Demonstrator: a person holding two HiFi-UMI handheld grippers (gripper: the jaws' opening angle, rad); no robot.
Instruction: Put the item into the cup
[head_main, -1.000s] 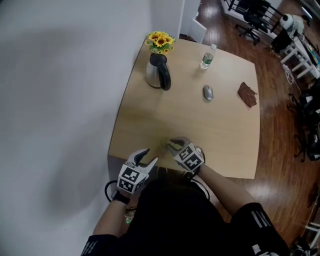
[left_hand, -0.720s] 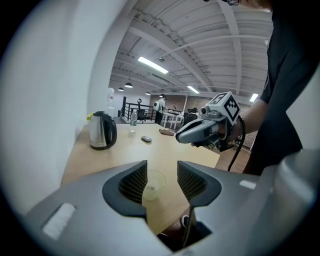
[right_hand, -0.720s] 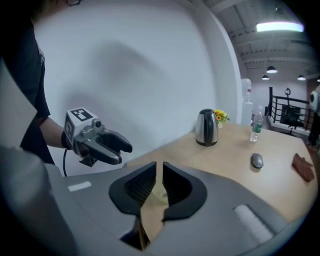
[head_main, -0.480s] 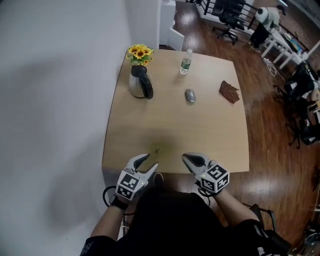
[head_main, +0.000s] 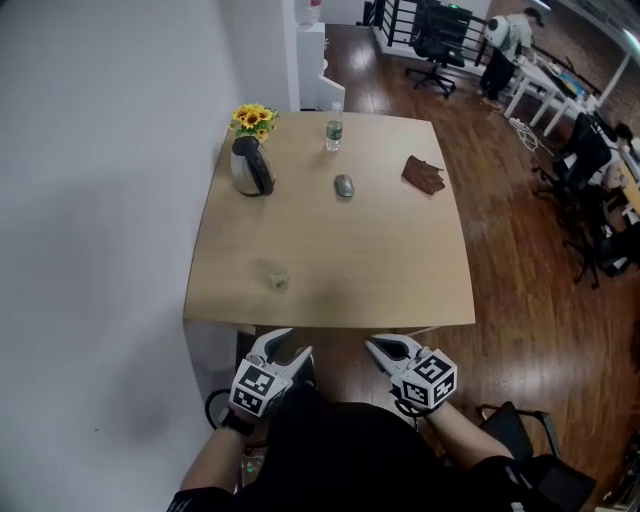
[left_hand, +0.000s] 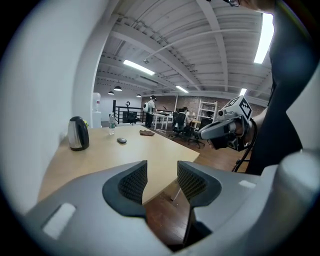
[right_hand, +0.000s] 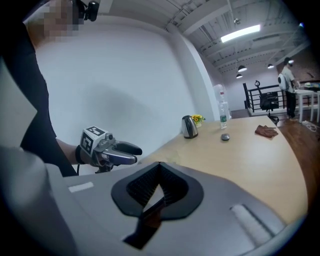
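A small clear cup (head_main: 276, 279) stands near the front left of the wooden table (head_main: 380, 270), with something small and yellowish showing in it. Both grippers hang off the table, close to my body below its front edge. My left gripper (head_main: 292, 349) (left_hand: 162, 180) is open with nothing between its ribbed pads. My right gripper (head_main: 377, 344) (right_hand: 160, 175) is shut, its pads meeting with nothing between them. Each gripper shows in the other's view: the right gripper (left_hand: 220, 132) and the left gripper (right_hand: 117, 150).
At the table's far side stand a steel kettle (head_main: 250, 170), a bunch of sunflowers (head_main: 253, 117) and a water bottle (head_main: 333, 133). A grey mouse (head_main: 343, 186) and a brown wallet-like thing (head_main: 424, 174) lie further right. A white wall runs along the left; office chairs stand beyond.
The right gripper was open over the table's front edge by the cup; it has shut and drawn back off the table. Both grippers and my viewpoint have pulled back from the table.
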